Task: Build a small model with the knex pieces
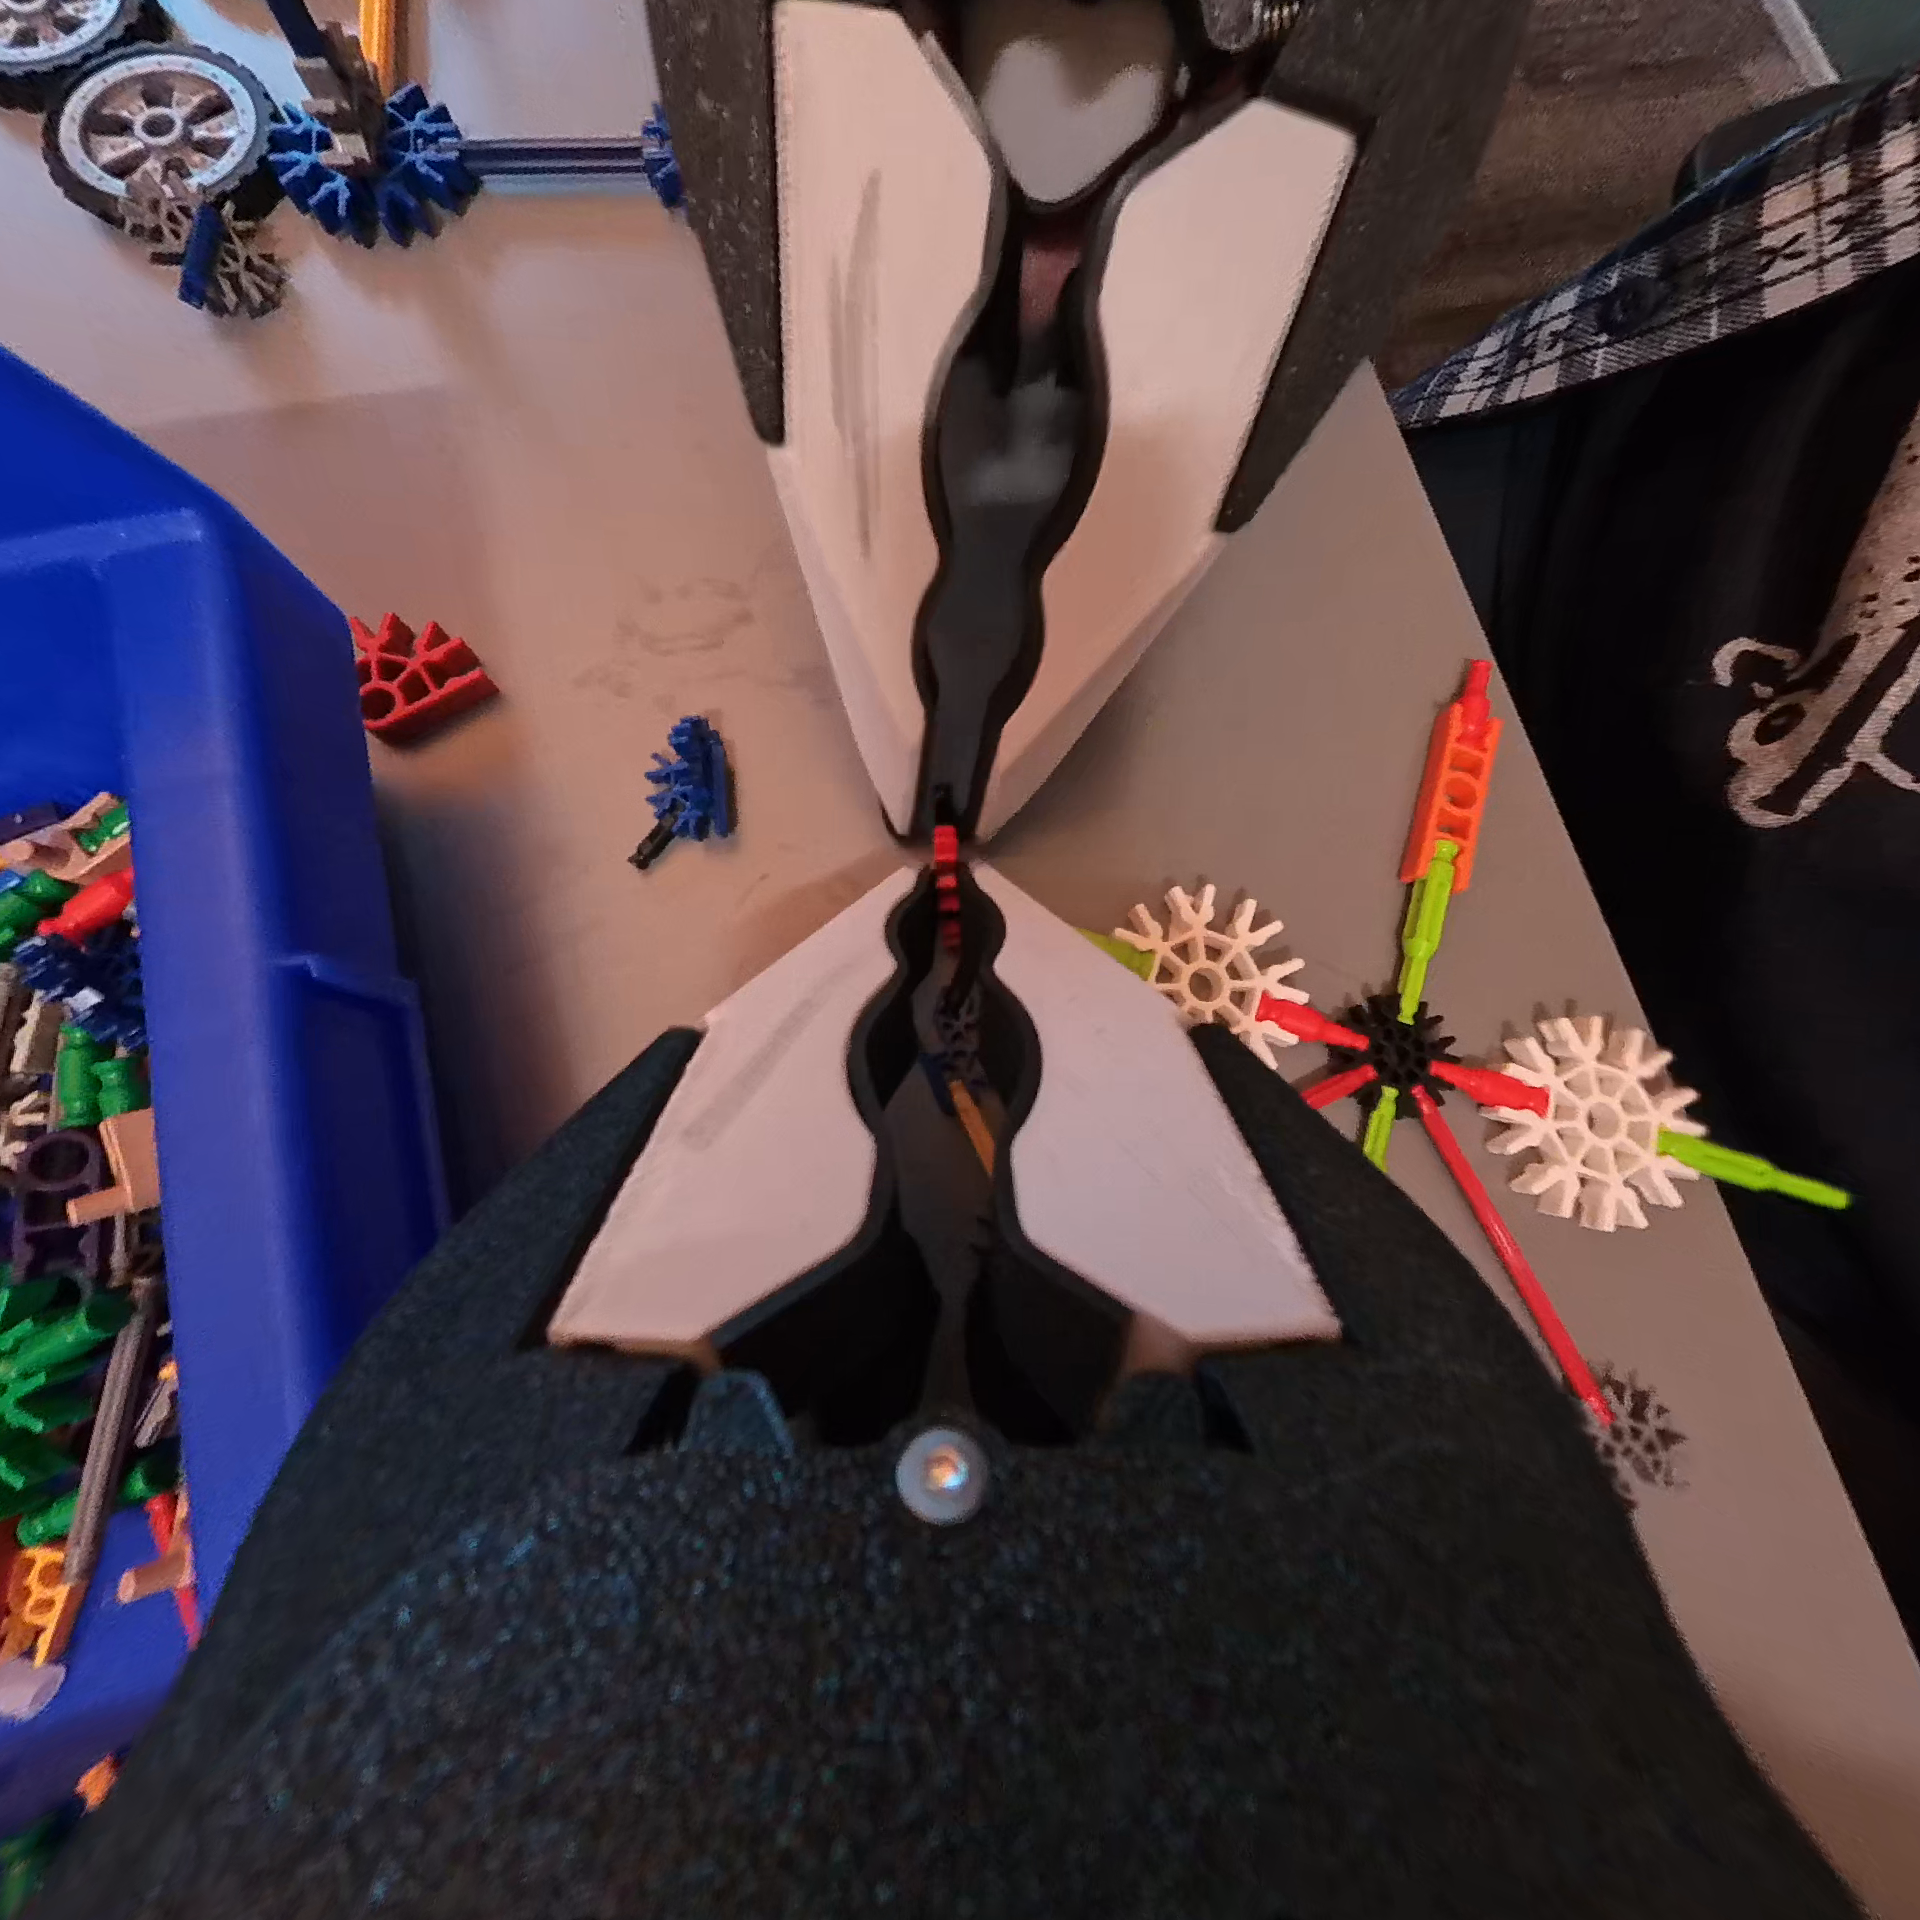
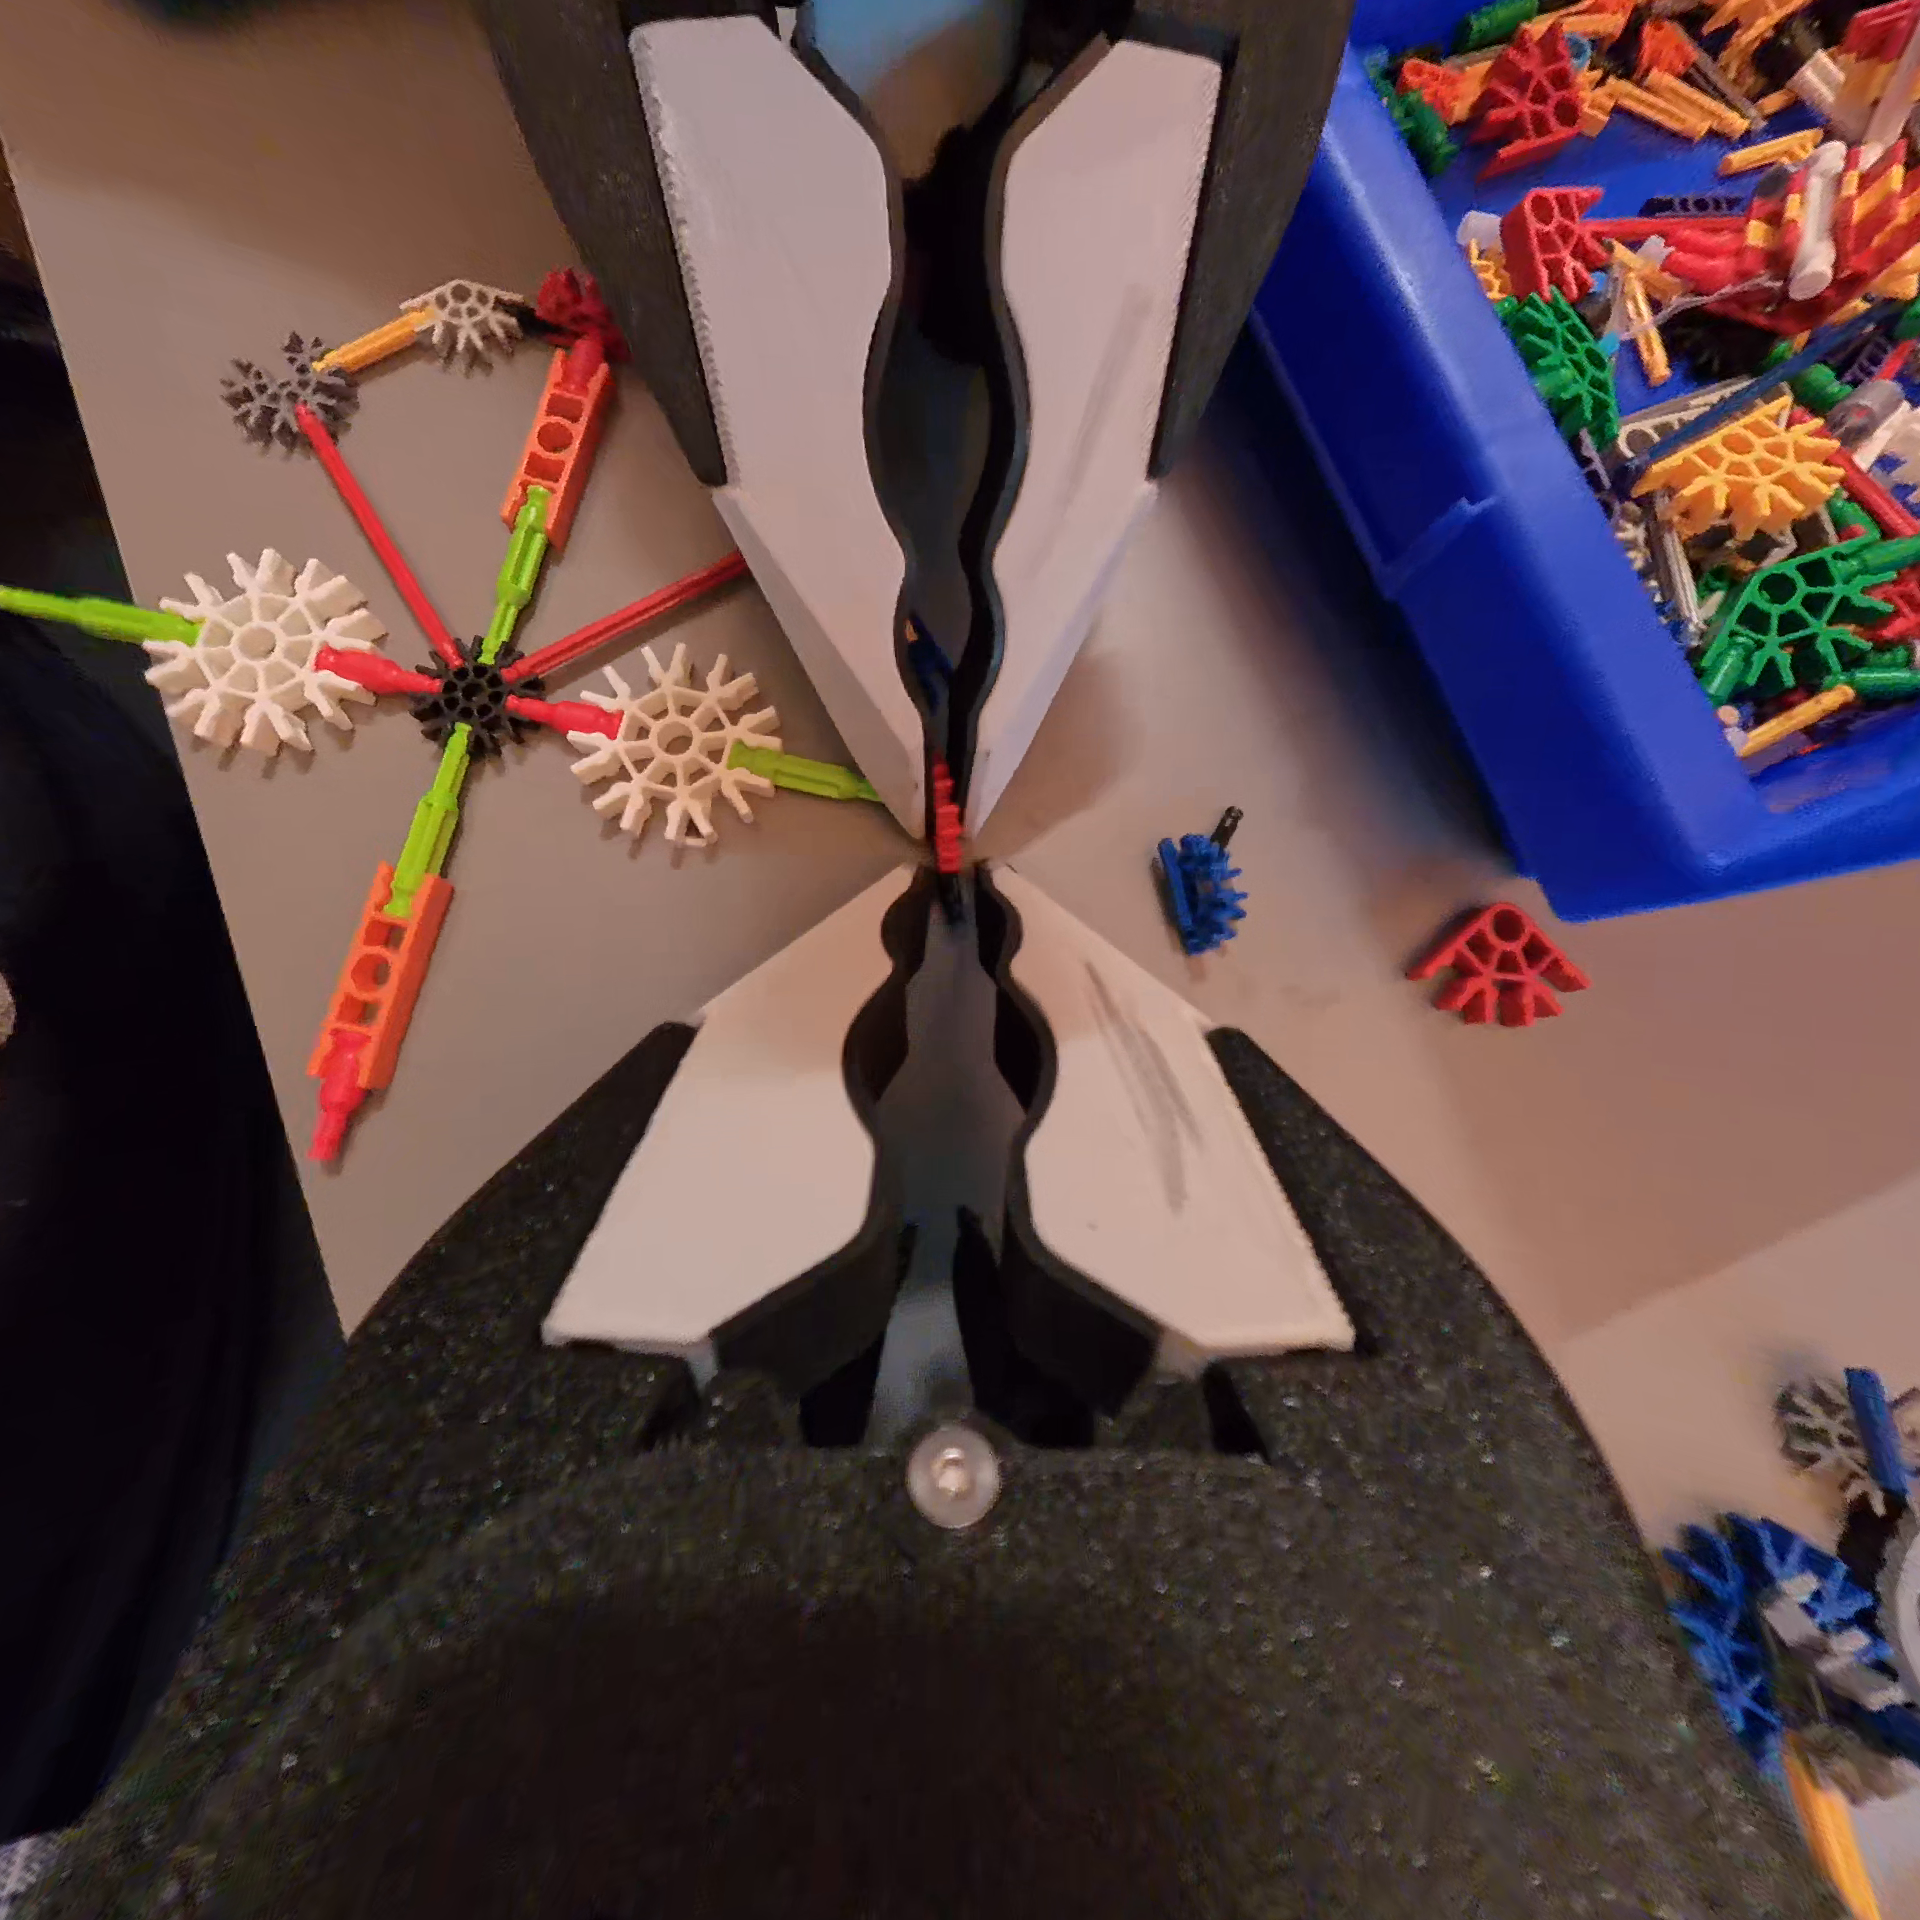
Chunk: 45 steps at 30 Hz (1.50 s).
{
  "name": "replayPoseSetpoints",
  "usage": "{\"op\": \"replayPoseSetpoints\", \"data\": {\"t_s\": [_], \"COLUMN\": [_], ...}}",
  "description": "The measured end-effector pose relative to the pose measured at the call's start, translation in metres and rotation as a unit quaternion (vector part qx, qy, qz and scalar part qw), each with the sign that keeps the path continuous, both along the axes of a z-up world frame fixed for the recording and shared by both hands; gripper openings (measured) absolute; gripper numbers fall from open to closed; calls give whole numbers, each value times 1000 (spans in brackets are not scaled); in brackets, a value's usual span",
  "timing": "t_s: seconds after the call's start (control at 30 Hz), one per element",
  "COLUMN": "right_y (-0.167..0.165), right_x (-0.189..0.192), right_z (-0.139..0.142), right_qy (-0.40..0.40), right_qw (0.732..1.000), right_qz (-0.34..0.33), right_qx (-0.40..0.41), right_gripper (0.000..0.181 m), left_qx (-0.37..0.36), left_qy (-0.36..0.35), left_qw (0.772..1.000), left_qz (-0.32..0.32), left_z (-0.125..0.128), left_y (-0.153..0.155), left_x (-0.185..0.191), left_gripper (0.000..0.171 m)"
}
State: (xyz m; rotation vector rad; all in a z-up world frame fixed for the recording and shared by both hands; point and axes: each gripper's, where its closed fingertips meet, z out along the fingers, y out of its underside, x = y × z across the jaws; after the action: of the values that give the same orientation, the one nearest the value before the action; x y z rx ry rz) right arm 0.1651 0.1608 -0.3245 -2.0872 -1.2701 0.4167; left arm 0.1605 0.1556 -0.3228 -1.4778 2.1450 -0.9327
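Your left hand-held gripper (image 1: 943, 878) and right hand-held gripper (image 2: 948, 868) meet tip to tip, both clamped on one small red ridged connector (image 2: 943, 826) above the surface (image 2: 1299, 1091), near the blue bin (image 2: 1507, 644).

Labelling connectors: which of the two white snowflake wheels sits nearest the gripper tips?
The white wheel right of the black hub in the right wrist view; the other wheel lies beyond the hub.

You've got a small red ridged piece (image 1: 943, 868) pinched from both ends — your left gripper (image 1: 940, 883) and right gripper (image 2: 948, 883) meet tip-to-tip above the tabletop (image 1: 582, 499).
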Motion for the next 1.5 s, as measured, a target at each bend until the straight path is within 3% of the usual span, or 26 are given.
{"op": "replayPoseSetpoints", "data": {"t_s": [0.1, 0.63, 0.8, 1.17, 1.5], "right_y": [-2, -2, -2, -2, -3], "right_x": [3, 5, 5, 0, -9], "right_z": [0, 0, 0, 2, 0], "right_qy": [-4, -19, -29, -31, -29], "right_qw": [1000, 1000, 999, 999, 1000], "right_qz": [0, -5, -8, -7, 2], "right_qx": [7, 24, 27, 26, 2], "right_gripper": [15, 8, 4, 13, 3], "left_qx": [-5, 1, 10, 10, 36], "left_qy": [-1, 10, 33, 43, 66], "left_qw": [1000, 1000, 999, 999, 997], "left_qz": [-4, -8, -3, 9, 24], "left_z": [0, -1, 1, 16, -1], "left_y": [-4, -3, -3, 3, 4], "left_x": [1, 1, -4, -26, -36], "left_gripper": [2, 3, 26, 30, 23]}}
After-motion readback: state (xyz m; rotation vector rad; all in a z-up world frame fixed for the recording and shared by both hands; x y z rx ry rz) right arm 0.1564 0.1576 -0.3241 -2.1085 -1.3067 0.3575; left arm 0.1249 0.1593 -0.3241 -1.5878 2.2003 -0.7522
